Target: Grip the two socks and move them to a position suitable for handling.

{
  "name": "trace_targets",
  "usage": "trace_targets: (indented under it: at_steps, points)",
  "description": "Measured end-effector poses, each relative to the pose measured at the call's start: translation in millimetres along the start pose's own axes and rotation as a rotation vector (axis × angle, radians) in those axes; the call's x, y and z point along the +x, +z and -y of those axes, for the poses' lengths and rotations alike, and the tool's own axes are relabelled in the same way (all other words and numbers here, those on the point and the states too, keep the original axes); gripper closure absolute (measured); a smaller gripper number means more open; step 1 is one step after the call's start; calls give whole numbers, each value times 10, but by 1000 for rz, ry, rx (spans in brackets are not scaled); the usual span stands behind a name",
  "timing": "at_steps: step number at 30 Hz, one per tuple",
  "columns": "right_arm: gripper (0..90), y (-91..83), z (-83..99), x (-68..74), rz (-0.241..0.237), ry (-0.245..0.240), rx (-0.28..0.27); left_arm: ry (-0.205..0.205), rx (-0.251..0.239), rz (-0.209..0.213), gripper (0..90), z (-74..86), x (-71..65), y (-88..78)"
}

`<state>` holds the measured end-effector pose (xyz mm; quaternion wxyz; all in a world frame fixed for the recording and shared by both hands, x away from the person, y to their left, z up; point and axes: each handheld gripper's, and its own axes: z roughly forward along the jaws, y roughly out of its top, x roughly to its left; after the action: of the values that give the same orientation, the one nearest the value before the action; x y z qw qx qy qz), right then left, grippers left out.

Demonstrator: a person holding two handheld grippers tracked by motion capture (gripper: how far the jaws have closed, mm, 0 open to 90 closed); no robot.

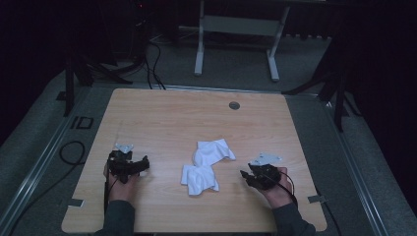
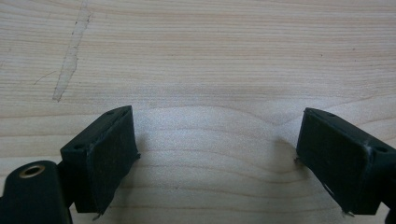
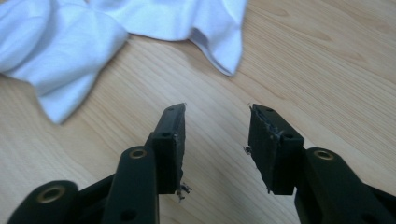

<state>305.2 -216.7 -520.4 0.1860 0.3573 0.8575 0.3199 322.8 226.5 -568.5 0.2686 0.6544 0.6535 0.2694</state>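
A crumpled white cloth lies in the middle of the wooden table. In the high view my left gripper rests at the cloth's left, a hand's width away, with its jaws pointing toward it. The left gripper view has my left gripper wide open over bare wood. At the cloth's right, close to its edge, sits my right gripper. In the right gripper view my right gripper stands partly open with nothing between the jaws, and the cloth lies just ahead at the upper left.
A round grommet is set near the table's far edge. Small tape marks sit near the front corners. A white desk frame stands behind the table, and cables lie on the floor at the left.
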Motion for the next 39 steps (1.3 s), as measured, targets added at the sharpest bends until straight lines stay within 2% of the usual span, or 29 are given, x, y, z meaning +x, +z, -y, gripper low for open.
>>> trace_targets:
  at_steps: [16,32,39]
  points:
    - [650,83,-227,274,-57,-86,8,0,0,0,119,0,0,0]
    - [656,253,-400,590,-122,-169,27,-1,-1,0,119,0,-1,1]
    - [677,336,-472,724,-169,-188,37,-1,-1,0,119,0,-1,1]
